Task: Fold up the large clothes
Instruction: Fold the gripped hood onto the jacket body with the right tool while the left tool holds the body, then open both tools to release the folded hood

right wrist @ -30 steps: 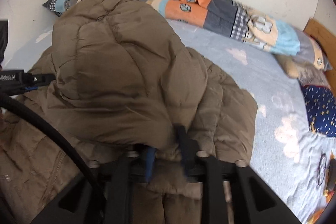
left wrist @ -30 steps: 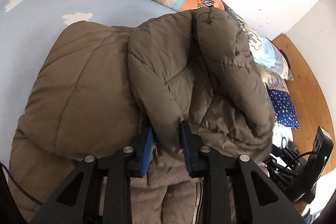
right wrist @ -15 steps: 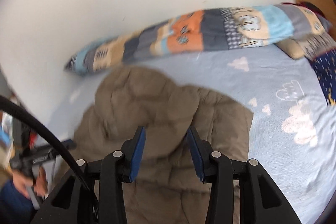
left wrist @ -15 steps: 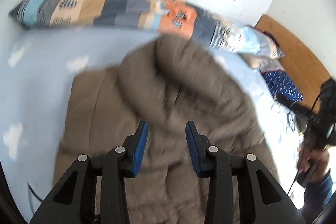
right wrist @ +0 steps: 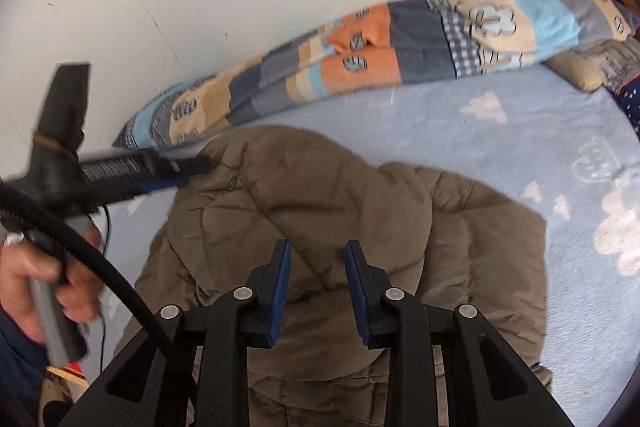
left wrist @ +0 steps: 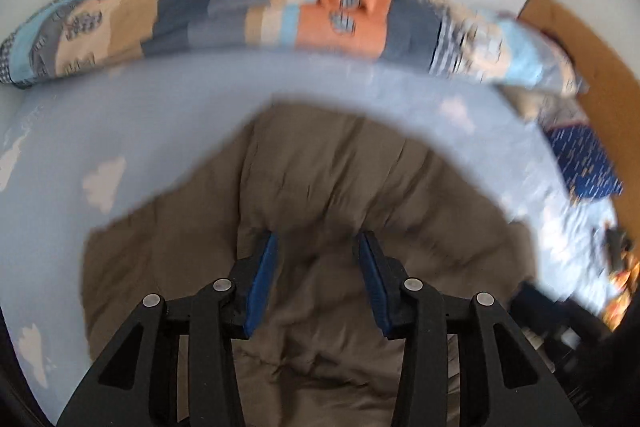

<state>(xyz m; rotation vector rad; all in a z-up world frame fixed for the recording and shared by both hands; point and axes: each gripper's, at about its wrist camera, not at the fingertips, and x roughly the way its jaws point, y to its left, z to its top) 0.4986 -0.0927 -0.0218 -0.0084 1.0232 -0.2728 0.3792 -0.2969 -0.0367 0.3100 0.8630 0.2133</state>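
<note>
Left wrist view: the left gripper (left wrist: 316, 247) hangs above the olive-brown quilted puffer coat (left wrist: 320, 187), its blue-padded jaws apart and opening, gripping nothing. The coat lies below and ahead on the pale blue cloud-print bed sheet (left wrist: 160, 115), with a long patchwork bolster pillow (left wrist: 248, 11) beyond.

Right wrist view: the right gripper (right wrist: 318, 259) hovers over the same coat (right wrist: 320, 199), jaws closing, nothing pinched between them. To its left, a hand (right wrist: 40, 279) grips the other gripper's handle.

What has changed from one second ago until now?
Both grippers let go of the brown jacket and pulled back above it. The left gripper is opening, the right gripper closing, both empty. The folded jacket, the blue sheet and the patchwork blanket stayed.
</note>
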